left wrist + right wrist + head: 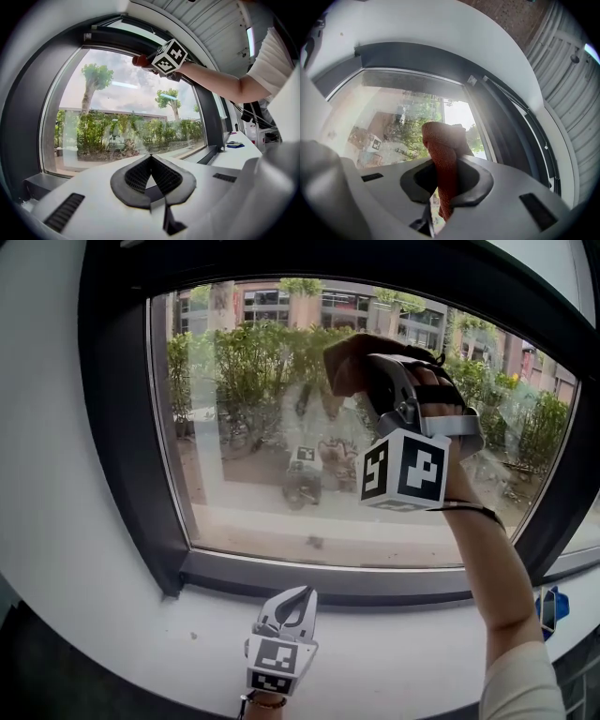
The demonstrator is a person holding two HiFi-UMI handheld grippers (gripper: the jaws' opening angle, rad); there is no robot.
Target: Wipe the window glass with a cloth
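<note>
Right arm reaches up high, right gripper [446, 178] clamped on the reddish cloth [443, 140], bunched just past its tips at the window glass [253, 456]. Left gripper [291, 601] hangs low over the sill [394, 652], jaws together, empty.

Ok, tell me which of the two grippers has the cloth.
The right gripper: its jaws clamp the reddish-brown cloth up at the window glass. The left gripper is shut on nothing, down by the sill.

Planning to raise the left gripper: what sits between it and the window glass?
Between the left gripper and the glass, the head view shows only the dark lower frame and bare white sill.
</note>
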